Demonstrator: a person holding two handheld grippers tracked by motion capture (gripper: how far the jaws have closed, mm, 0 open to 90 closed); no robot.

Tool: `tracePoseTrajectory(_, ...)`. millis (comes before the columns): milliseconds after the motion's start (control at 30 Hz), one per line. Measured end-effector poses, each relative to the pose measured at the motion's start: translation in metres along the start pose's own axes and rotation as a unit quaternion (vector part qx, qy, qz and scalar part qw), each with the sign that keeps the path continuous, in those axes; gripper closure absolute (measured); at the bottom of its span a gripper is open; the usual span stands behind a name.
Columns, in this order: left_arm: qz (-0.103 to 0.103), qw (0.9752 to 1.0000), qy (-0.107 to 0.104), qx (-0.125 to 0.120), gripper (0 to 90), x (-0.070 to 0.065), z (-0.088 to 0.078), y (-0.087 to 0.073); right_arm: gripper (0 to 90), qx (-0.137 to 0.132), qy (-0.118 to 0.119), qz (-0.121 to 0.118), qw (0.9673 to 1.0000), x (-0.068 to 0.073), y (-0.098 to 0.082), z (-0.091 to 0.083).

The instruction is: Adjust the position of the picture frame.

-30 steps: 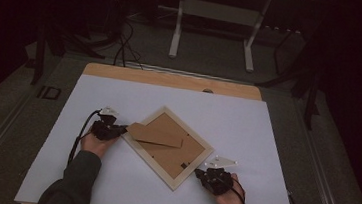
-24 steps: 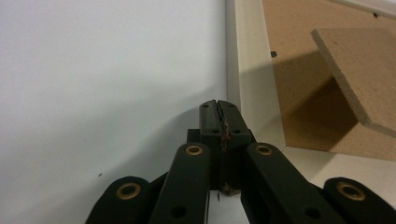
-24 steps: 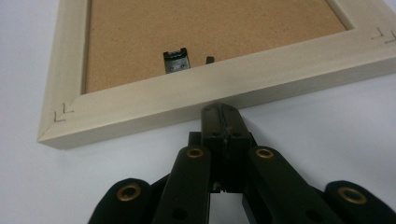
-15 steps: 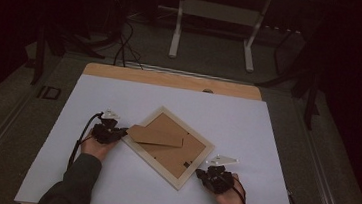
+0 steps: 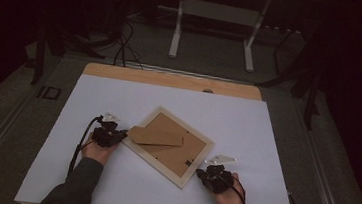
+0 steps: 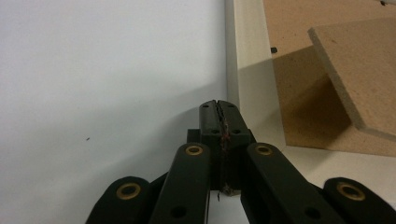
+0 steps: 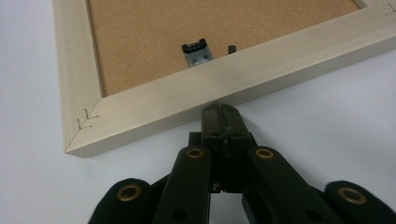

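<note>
- We see the frame (image 5: 168,146) lying askew mid-bench (image 5: 275,141), between both tools.
- Its raised stand (image 5: 155,136) overhangs the left tool (image 5: 115,135) side.
- The right tool (image 5: 207,174) tip meets the frame's edge.
- We find open bench to pass behind the frame and along both sides.

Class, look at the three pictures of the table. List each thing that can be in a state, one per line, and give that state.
Picture frame: lying face down on the white sheet, cardboard back up.
Stand flap: hinged partly up off the frame's back.
Sawtooth hanger: fixed on the back by the frame's edge.
Left gripper: shut, holding nothing, tip beside the frame's edge.
Right gripper: shut, holding nothing, tip at the frame's outer edge.
</note>
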State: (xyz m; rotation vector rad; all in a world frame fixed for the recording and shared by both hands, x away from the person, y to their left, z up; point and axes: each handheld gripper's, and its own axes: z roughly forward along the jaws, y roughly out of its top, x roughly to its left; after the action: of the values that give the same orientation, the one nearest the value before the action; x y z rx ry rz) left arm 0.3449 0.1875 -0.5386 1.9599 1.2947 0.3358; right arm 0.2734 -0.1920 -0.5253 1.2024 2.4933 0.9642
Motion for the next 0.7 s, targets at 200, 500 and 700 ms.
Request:
tracePoseTrajectory(200, -0.002, 1.0000, 0.003, 0.005, 90.0, -0.004, -0.002, -0.002, 89.9, -0.003, -0.006, 0.014, 0.9999, -0.006, 0.002, 0.001)
tracePoseTrajectory(500, -0.008, 0.9999, 0.008, 0.003, 90.0, -0.012, -0.006, -0.007, 90.0, -0.001, -0.010, 0.015, 0.9998, -0.009, 0.001, 0.000)
tracePoseTrajectory(700, -0.017, 0.9998, 0.008, 0.004, 90.0, -0.015, -0.008, -0.010, 90.0, -0.003, -0.017, 0.025, 0.9996, -0.016, 0.005, 0.002)
